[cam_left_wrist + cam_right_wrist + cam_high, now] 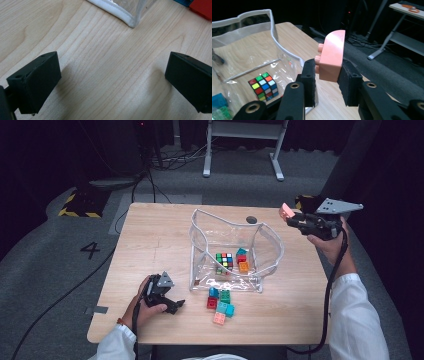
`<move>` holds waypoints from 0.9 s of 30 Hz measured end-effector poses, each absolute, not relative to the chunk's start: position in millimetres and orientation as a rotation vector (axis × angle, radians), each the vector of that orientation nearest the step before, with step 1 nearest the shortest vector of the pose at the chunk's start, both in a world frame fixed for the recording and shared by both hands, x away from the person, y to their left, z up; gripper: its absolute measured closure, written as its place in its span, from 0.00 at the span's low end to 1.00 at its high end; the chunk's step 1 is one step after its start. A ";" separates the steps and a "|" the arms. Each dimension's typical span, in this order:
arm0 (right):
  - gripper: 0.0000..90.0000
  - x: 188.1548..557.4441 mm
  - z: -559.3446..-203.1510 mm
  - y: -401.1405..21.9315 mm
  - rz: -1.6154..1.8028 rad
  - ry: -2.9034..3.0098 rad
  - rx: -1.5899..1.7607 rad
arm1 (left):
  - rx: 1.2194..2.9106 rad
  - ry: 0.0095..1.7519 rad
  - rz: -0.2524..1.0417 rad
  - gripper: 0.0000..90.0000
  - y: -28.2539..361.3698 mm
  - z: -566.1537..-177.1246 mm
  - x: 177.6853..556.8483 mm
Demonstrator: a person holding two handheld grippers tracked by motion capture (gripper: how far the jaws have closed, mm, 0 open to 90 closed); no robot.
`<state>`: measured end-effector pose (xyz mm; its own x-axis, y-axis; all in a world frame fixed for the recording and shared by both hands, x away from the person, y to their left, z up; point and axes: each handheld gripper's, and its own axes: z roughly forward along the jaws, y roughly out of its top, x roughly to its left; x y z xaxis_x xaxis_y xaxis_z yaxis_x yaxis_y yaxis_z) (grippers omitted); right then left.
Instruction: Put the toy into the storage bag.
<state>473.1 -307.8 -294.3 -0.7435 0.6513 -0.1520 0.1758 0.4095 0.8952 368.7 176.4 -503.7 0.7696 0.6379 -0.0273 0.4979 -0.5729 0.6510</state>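
Pale wood of the table (150,250) stretches bare to the left of the clear pouch (270,242), which stands open-topped near the middle with a puzzle cube (224,260) and a few bricks inside and a loose brick cluster (221,304) just in front of it. Beyond the pouch's far right corner, raised above the table edge, the right gripper (327,75) clamps a pink brick (332,57) whose long axis stands upright, rounded end up, studs facing the pouch. Near the pouch's front left corner, the left gripper (112,82) rests low with jaws spread wide over bare wood.
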 end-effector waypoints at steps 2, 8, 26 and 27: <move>0.75 474.1 -293.5 -298.6 1.312 2.201 0.687 | 2.302 0.844 0.276 0.00 176.4 -503.7 368.6; 0.75 472.0 -295.9 -272.2 1.351 2.252 0.611 | 2.302 0.842 0.277 0.00 176.4 -503.7 368.7; 0.75 466.6 -322.2 -208.0 1.290 2.513 0.332 | 2.302 0.846 0.272 0.00 176.3 -503.7 368.4; 0.75 468.0 -323.5 -205.1 1.266 2.530 0.322 | 2.301 0.845 0.270 0.00 176.3 -503.8 368.5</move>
<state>468.0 -205.1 -323.5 -0.9320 0.3257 -0.1591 0.0679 0.5881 0.8059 368.5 176.3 -503.8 0.7695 0.6378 -0.0325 0.5010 -0.5714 0.6500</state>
